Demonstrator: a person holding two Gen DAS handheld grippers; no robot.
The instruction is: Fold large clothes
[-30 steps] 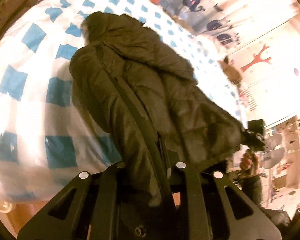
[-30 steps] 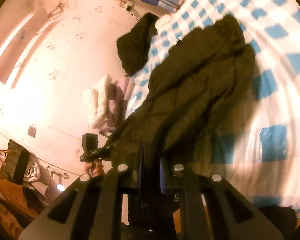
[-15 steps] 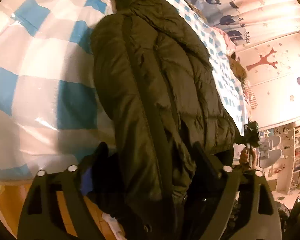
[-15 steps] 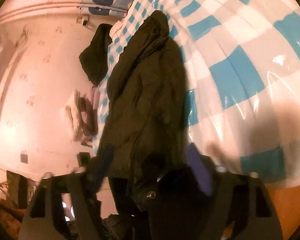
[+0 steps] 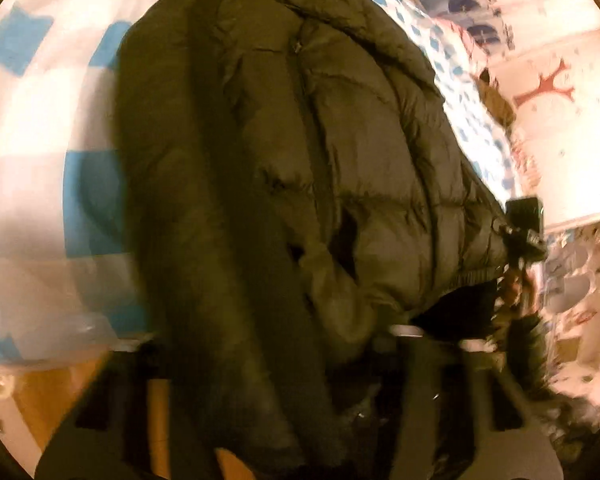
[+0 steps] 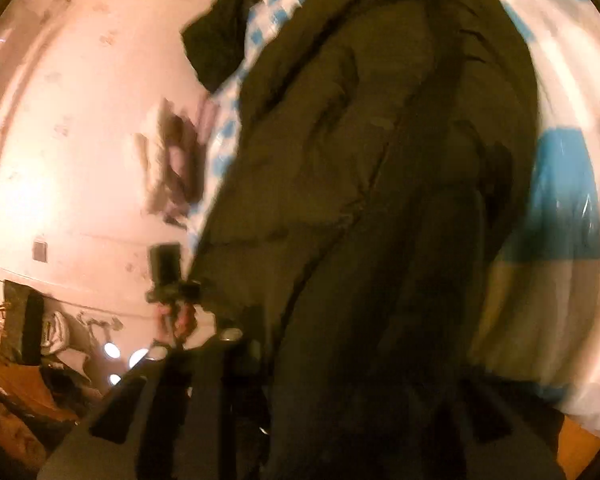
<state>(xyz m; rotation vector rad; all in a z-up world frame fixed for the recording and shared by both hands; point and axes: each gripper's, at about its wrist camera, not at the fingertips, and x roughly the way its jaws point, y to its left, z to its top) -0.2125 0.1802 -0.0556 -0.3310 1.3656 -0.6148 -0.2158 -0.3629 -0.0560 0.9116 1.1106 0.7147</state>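
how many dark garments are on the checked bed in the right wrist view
2: the dark olive puffer jacket lies down the bed's middle; a smaller dark garment sits at the far edge. Others may be hidden.

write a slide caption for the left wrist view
Dark olive puffer jacket draped over a blue-checked bed cover.

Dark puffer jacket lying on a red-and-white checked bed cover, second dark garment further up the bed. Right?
Not quite: the cover is blue-and-white checked, not red, as the left wrist view shows. The dark puffer jacket does lie on it, and a second dark garment sits further up the bed.
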